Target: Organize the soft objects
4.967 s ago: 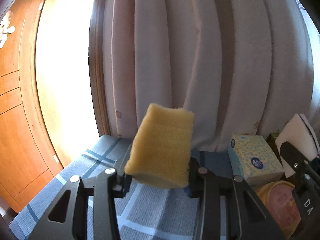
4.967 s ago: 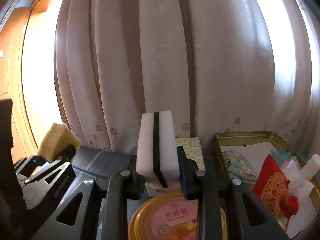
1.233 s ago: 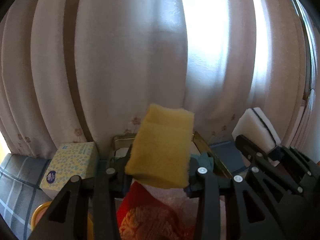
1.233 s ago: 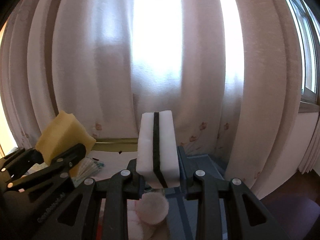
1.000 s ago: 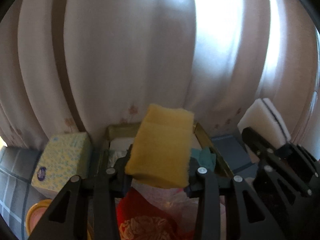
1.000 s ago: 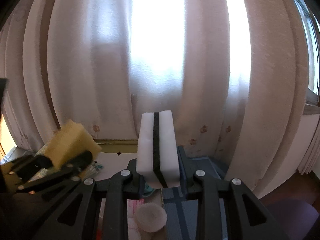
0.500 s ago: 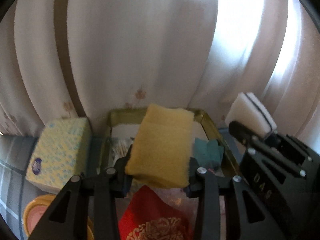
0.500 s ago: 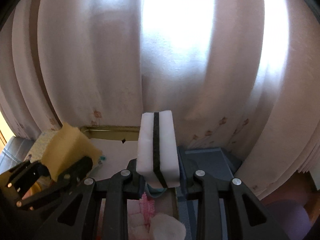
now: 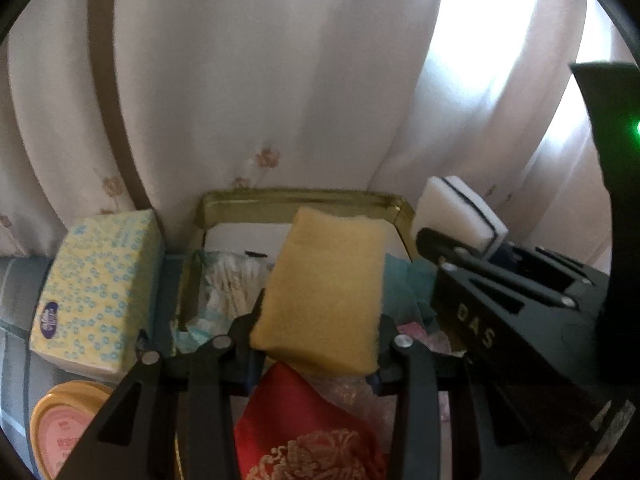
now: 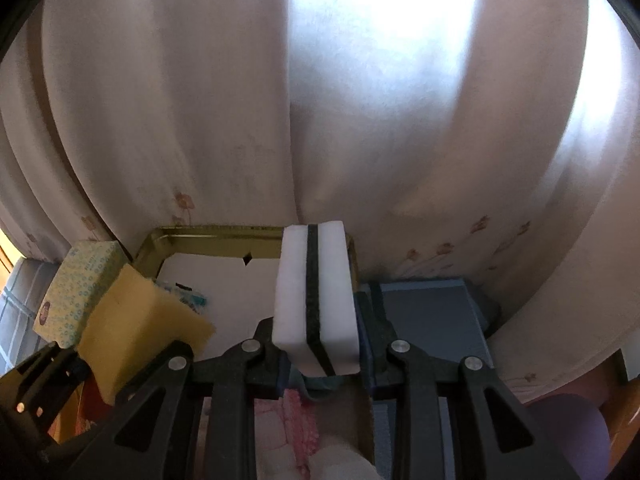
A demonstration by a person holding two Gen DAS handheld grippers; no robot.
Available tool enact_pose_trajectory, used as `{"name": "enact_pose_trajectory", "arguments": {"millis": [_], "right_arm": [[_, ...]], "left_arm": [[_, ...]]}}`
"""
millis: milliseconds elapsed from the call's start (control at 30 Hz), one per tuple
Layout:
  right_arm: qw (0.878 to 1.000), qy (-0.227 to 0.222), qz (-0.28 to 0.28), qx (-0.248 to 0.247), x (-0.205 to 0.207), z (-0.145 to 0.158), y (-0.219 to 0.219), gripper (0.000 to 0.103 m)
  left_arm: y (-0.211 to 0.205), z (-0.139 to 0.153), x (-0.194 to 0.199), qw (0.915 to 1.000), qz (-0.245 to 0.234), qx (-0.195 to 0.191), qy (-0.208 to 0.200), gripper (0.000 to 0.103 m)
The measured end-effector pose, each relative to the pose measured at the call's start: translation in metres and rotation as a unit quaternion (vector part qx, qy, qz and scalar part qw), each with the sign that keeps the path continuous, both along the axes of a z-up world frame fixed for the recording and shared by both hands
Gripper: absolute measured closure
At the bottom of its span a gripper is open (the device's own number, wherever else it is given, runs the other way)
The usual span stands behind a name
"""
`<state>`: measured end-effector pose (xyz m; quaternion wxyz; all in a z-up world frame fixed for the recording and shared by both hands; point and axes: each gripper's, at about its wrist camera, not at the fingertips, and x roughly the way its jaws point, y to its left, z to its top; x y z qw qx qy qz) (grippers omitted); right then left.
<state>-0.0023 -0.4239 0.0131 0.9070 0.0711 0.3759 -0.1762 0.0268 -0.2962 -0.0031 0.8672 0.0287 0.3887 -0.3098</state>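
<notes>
1. the left gripper (image 9: 316, 344) is clamped on a yellow sponge (image 9: 324, 288), which stands up between its jaws, held by its lower end.
2. the right gripper (image 10: 322, 354) is closed around a white sponge (image 10: 314, 300) with a dark stripe down its middle — also held upright by its lower part.
3. both sponges hang above a gold tray (image 9: 296, 198) set against the pale curtain (image 9: 256, 80); neither touches it.
4. from the left camera, the right gripper sits just to the right, its white sponge over the tray's right rim.
5. from the right camera, the yellow sponge shows at the lower left, near the tray's left side.
6. inside the tray i can see a bag of cotton swabs (image 9: 228, 280), something teal (image 9: 404, 284), a red cloth with gold embroidery (image 9: 308, 424) and some pink and white soft bits (image 10: 288, 432) — the far part of the tray floor looks white and bare.
7. a yellow tissue pack (image 9: 96, 288) with blue dots lies just left of the tray, and a round yellow-rimmed lid (image 9: 60, 428) sits in front of it.
</notes>
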Motion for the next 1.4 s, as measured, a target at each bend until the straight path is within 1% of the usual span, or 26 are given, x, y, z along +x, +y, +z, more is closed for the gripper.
{"name": "enact_pose_trajectory", "arguments": {"millis": [67, 167, 233, 267, 300, 333, 400, 433, 467, 500, 567, 633, 667, 700, 767, 833, 933, 1033, 1067, 1167, 1233, 1267, 1300, 1367, 1400], "right_arm": [[1.000, 0.012, 0.003, 0.005, 0.007, -0.001, -0.002, 0.073], [1.000, 0.026, 0.012, 0.007, 0.020, -0.006, -0.007, 0.073], [0.999, 0.033, 0.015, 0.017, 0.030, -0.008, -0.009, 0.073], [0.999, 0.036, 0.020, 0.024, 0.032, -0.010, -0.006, 0.072], [0.998, 0.042, 0.031, 0.036, 0.036, -0.012, -0.005, 0.072], [0.997, 0.046, 0.042, 0.048, 0.039, -0.014, -0.004, 0.069], [0.993, 0.052, 0.059, 0.085, 0.044, -0.016, -0.007, 0.051], [0.992, 0.056, 0.056, 0.095, 0.044, -0.016, -0.010, 0.034], [0.993, 0.053, 0.050, 0.093, 0.043, -0.015, -0.011, 0.025], [0.994, 0.043, 0.046, 0.091, 0.039, -0.011, -0.013, 0.024], [0.993, 0.022, 0.054, 0.105, 0.029, -0.003, -0.018, 0.023], [0.990, 0.002, 0.060, 0.125, 0.021, 0.002, -0.024, 0.023], [0.989, -0.010, 0.061, 0.133, 0.016, 0.005, -0.025, 0.023], [0.988, -0.022, 0.065, 0.140, 0.010, 0.009, -0.026, 0.023], [0.986, -0.041, 0.068, 0.149, 0.001, 0.014, -0.027, 0.023], [0.983, -0.068, 0.067, 0.159, -0.013, 0.018, -0.024, 0.023], [0.978, -0.104, 0.060, 0.172, -0.032, 0.018, -0.021, 0.023], [0.978, -0.137, 0.031, 0.153, -0.043, 0.019, -0.015, 0.023], [0.977, -0.158, 0.010, 0.142, -0.053, 0.020, -0.014, 0.023], [0.970, -0.203, -0.018, 0.131, -0.073, 0.020, -0.010, 0.021], [0.968, -0.225, -0.036, 0.105, -0.087, 0.021, -0.004, 0.021], [0.967, -0.236, -0.045, 0.088, -0.095, 0.022, -0.001, 0.020], [0.963, -0.252, -0.065, 0.062, -0.106, 0.023, 0.004, 0.020], [0.955, -0.283, -0.086, 0.027, -0.122, 0.022, 0.010, 0.011], [0.949, -0.301, -0.096, 0.008, -0.131, 0.022, 0.014, 0.010]], "left_arm": [[0.000, -0.001, 0.003, 1.0000, 0.002, -0.001, 0.009, 0.065], [0.000, -0.005, 0.007, 0.9995, 0.000, 0.002, 0.030, 0.061], [-0.003, -0.007, 0.010, 0.9991, -0.007, -0.005, 0.041, 0.051], [-0.003, -0.007, 0.010, 0.9989, -0.010, -0.010, 0.045, 0.035], [-0.004, -0.007, 0.010, 0.9984, -0.016, -0.018, 0.051, 0.027], [-0.005, -0.007, 0.010, 0.9981, -0.020, -0.020, 0.054, 0.025], [-0.007, -0.007, 0.009, 0.9979, -0.030, -0.016, 0.056, 0.015], [-0.007, -0.006, 0.010, 0.9977, -0.031, -0.015, 0.058, 0.012], [-0.007, -0.006, 0.010, 0.9973, -0.035, -0.017, 0.063, 0.005], [-0.007, -0.005, 0.010, 0.9961, -0.045, -0.024, 0.072, 0.001], [-0.006, -0.004, 0.011, 0.9922, -0.066, -0.039, 0.098, 0.000], [-0.002, -0.002, 0.012, 0.9857, -0.085, -0.067, 0.130, 0.000], [0.001, -0.001, 0.012, 0.9840, -0.086, -0.077, 0.136, 0.000], [0.003, 0.001, 0.012, 0.9845, -0.084, -0.077, 0.133, 0.000], [0.005, 0.006, 0.010, 0.9875, -0.076, -0.072, 0.118, 0.000], [0.007, 0.011, 0.008, 0.9910, -0.066, -0.067, 0.095, 0.000], [0.011, 0.014, 0.004, 0.9926, -0.059, -0.067, 0.082, 0.000], [0.026, 0.016, -0.011, 0.9933, -0.059, -0.073, 0.068, 0.000], [0.029, 0.017, -0.014, 0.9933, -0.060, -0.077, 0.062, 0.000], [0.039, 0.020, -0.025, 0.9936, -0.057, -0.090, 0.037, 0.001], [0.039, 0.024, -0.033, 0.9954, -0.046, -0.083, 0.005, 0.001], [0.042, 0.028, -0.038, 0.9958, -0.036, -0.082, -0.018, 0.001], [0.046, 0.033, -0.045, 0.9949, -0.023, -0.083, -0.052, 0.001], [0.048, 0.041, -0.055, 0.9921, -0.014, -0.085, -0.091, 0.001], [0.051, 0.044, -0.063, 0.9896, -0.008, -0.086, -0.115, 0.001]]}}
